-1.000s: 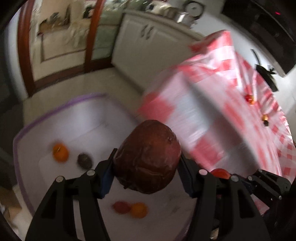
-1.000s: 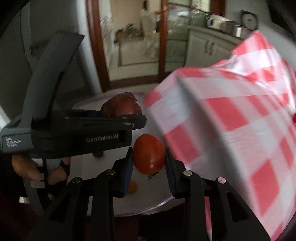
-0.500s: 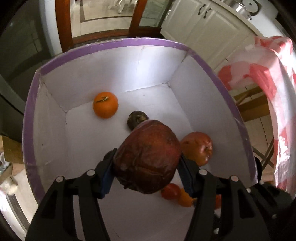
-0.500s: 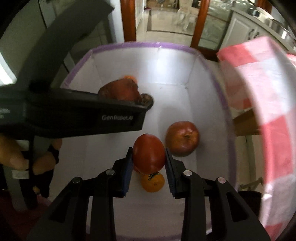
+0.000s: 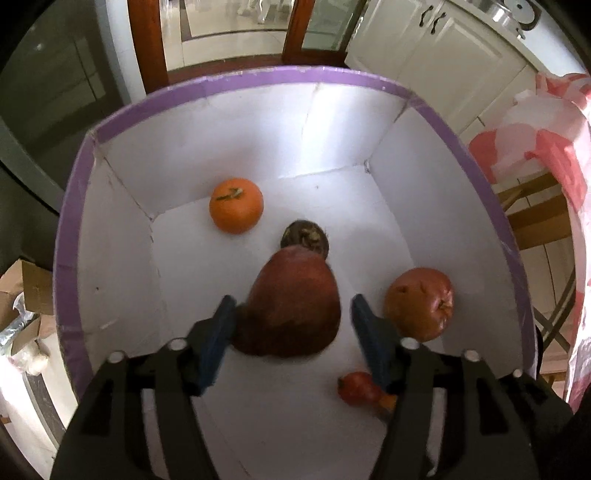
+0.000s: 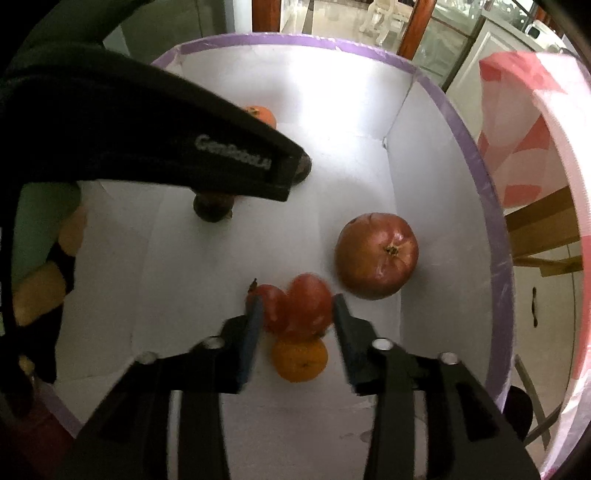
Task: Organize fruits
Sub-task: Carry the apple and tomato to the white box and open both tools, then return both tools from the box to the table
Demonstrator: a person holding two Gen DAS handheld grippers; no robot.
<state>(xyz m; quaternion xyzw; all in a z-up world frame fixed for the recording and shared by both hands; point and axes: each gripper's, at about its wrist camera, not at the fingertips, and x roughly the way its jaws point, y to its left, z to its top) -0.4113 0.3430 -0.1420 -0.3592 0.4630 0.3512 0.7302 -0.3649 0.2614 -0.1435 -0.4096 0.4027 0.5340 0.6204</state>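
Observation:
Both grippers hang over a white box with a purple rim (image 5: 258,79), which also shows in the right wrist view (image 6: 476,173). My left gripper (image 5: 291,325) is open; a large dark red pomegranate (image 5: 291,306) is loose between its fingers, below them. My right gripper (image 6: 297,317) is open; a red tomato (image 6: 308,306) sits between its fingers beside another red fruit (image 6: 271,304). In the box lie an orange (image 5: 236,210), a dark round fruit (image 5: 304,236), a second pomegranate (image 6: 376,254) and a small orange (image 6: 300,360).
The red and white checked tablecloth (image 5: 546,155) hangs at the right over wooden table legs (image 6: 535,229). White cabinets (image 5: 436,44) and a wooden door frame (image 5: 295,26) stand behind the box. A cardboard carton (image 5: 22,295) is at the left.
Both grippers swung from the table to over the box and went lower. Both have opened: the left let go of the pomegranate, the right let go of the tomato.

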